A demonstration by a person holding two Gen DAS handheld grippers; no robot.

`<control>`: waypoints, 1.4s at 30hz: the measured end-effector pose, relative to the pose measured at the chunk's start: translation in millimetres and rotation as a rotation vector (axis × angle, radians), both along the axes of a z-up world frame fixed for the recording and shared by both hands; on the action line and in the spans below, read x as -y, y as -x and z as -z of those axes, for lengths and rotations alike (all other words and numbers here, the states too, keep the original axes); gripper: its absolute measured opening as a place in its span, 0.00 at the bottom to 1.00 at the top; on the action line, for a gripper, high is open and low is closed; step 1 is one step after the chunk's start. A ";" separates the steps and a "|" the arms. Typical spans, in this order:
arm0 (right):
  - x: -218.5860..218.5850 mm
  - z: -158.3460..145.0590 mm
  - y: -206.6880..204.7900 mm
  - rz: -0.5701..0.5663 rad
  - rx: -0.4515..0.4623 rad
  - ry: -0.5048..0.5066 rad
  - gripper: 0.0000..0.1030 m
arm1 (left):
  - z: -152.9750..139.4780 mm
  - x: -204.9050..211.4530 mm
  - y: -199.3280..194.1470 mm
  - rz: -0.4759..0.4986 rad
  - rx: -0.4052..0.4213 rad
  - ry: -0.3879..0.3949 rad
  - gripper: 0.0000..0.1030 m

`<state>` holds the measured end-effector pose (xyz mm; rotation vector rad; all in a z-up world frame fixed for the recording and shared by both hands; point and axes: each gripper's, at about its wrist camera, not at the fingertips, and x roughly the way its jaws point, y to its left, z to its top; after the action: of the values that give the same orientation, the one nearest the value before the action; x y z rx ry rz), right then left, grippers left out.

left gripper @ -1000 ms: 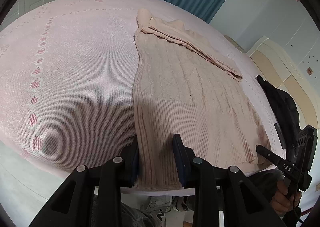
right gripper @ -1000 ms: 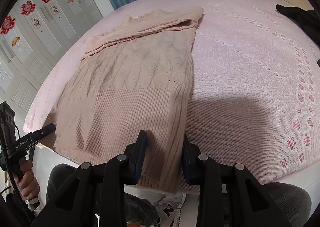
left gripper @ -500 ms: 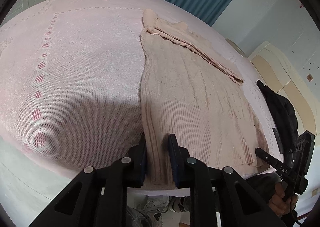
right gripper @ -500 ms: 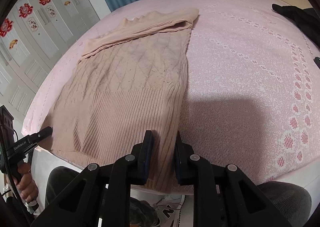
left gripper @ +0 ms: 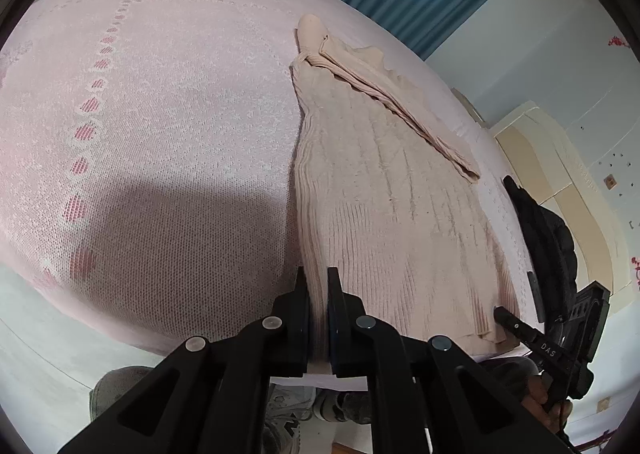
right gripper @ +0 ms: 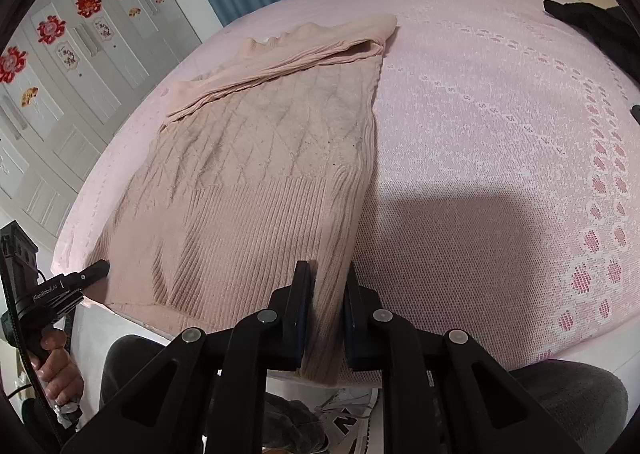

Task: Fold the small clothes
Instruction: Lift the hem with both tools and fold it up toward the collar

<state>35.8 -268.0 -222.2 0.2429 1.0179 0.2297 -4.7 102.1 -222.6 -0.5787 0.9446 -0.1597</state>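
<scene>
Left wrist view: our left gripper (left gripper: 318,310) pinches the sweater (left gripper: 384,190) hem, the sweater running long toward 12 o'clock.

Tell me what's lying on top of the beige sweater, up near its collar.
A sleeve of the beige sweater is folded across its chest, just below the collar. The knit beneath that sleeve is covered, and so is the pink bedspread under the sweater.
</scene>
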 end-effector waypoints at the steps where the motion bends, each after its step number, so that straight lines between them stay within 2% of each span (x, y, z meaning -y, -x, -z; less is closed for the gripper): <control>1: 0.9 0.0 -0.2 0.001 -0.003 -0.006 0.14 | -0.1 -1.1 0.2 -0.001 -0.001 0.006 0.07; 9: 7.0 0.5 1.5 -0.007 -0.026 -0.068 0.15 | -4.8 -0.9 0.5 -0.002 0.008 0.011 0.06; 11: 7.6 0.4 1.3 -0.010 -0.026 -0.084 0.09 | -9.5 0.3 -0.5 0.004 0.020 0.023 0.06; 14: 8.4 -4.7 2.7 -0.023 -0.006 -0.120 0.07 | -26.5 1.5 -3.3 0.016 0.071 0.041 0.06; 18: 20.1 -24.4 4.7 -0.029 0.059 -0.264 0.06 | -51.6 0.9 -15.0 0.034 0.139 0.051 0.06; 22: 36.7 -42.1 -11.7 0.017 0.090 -0.415 0.05 | -75.1 -1.7 -40.6 0.020 0.179 0.027 0.06; 27: 38.1 -71.5 -55.1 0.104 0.120 -0.484 0.05 | -105.2 1.0 -84.3 -0.043 0.210 -0.072 0.06; 31: 23.1 -100.8 -100.2 0.123 0.171 -0.386 0.05 | -118.8 8.2 -125.2 -0.096 0.198 -0.207 0.06; 33: 16.2 -108.1 -124.0 0.127 0.170 -0.375 0.05 | -122.0 14.1 -147.5 -0.107 0.191 -0.291 0.06; 37: 3.4 -107.8 -174.5 0.144 0.146 -0.363 0.05 | -118.0 21.1 -185.0 -0.092 0.186 -0.371 0.06; 42: -2.1 -98.5 -224.5 0.146 0.140 -0.362 0.05 | -108.4 23.1 -233.5 -0.080 0.189 -0.409 0.06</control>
<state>260.3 -265.9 -123.7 0.6195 0.8109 0.2939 228.8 79.0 -114.2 -0.2179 0.7410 0.0513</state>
